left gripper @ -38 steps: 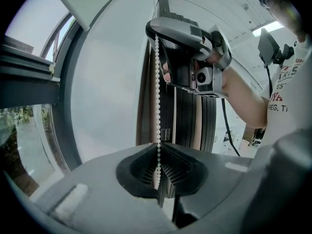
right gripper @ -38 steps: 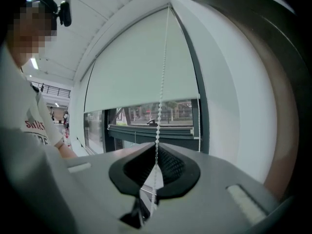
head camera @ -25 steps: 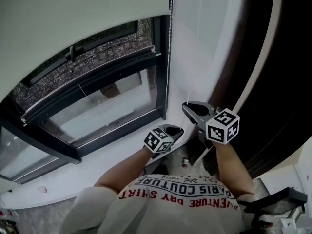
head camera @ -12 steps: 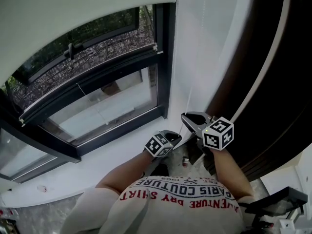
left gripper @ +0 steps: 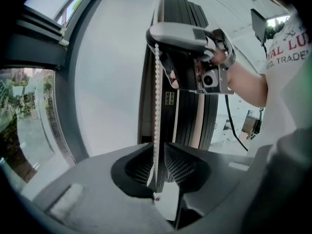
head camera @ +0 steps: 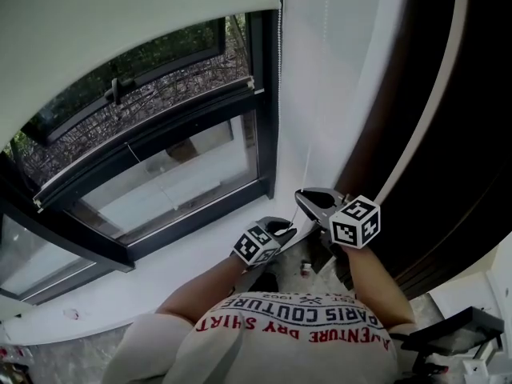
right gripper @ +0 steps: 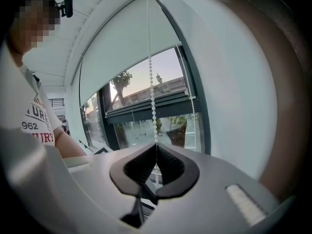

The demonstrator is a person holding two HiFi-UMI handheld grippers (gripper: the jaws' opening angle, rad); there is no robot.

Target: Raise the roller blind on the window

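Observation:
The pale roller blind (head camera: 120,30) covers the upper part of the black-framed window (head camera: 160,158). Its white bead chain (head camera: 307,166) hangs down the white wall beside the frame. My right gripper (head camera: 308,198) is shut on the chain, which enters its jaws (right gripper: 156,150) from the blind (right gripper: 126,48) above. Just below it, my left gripper (head camera: 276,229) has the same chain (left gripper: 156,96) running between its jaws (left gripper: 158,147). Those jaws are opening: the chain lies along the left pad, with a gap on the other side. The right gripper (left gripper: 161,38) shows above it in the left gripper view.
A white sill (head camera: 160,270) runs under the window. A dark brown panel (head camera: 432,134) stands close on the right of the white wall strip (head camera: 328,70). A second strand of chain (head camera: 278,94) hangs along the window frame. A black chair base (head camera: 448,334) is at lower right.
My right gripper has come down with the chain, closer to the left gripper. The blind's lower edge sits a little higher against the window. The left gripper has barely moved.

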